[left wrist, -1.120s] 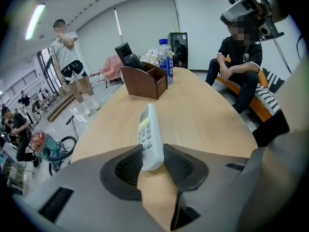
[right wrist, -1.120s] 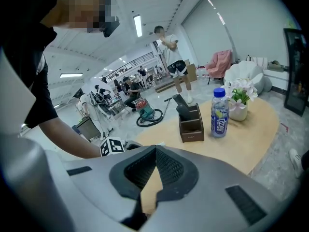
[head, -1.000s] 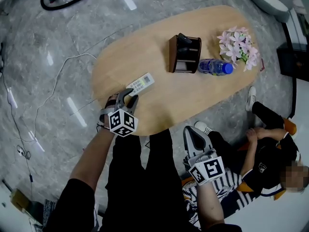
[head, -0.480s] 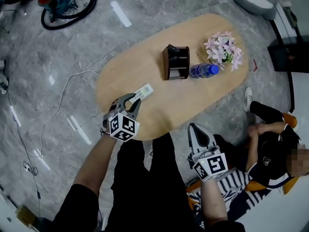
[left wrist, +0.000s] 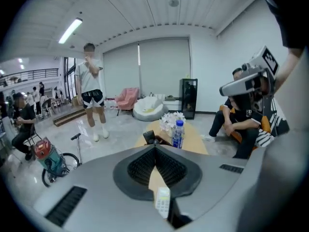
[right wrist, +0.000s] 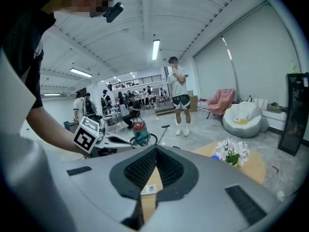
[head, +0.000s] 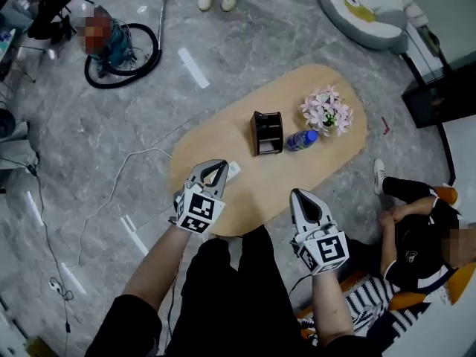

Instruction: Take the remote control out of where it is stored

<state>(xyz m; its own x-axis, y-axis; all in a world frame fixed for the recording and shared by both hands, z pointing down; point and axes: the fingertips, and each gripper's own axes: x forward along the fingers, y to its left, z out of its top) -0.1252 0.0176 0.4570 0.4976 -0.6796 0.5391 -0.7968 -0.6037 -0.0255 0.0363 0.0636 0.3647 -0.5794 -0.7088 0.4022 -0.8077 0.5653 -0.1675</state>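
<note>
Over table (head: 327,151) | left tongs (head: 220,165) just clenched, empty | right tongs (head: 298,195) clenched, empty | remote control (left wrist: 162,201) below

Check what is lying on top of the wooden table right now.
A dark holder, a blue-capped bottle, pink flowers and the remote control. In the head view, the left gripper covers the remote's near end.

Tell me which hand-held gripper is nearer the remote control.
Left. The left hand-held gripper hovers right by the remote control; the right hand-held gripper is farther off, by the table's near edge.
</note>
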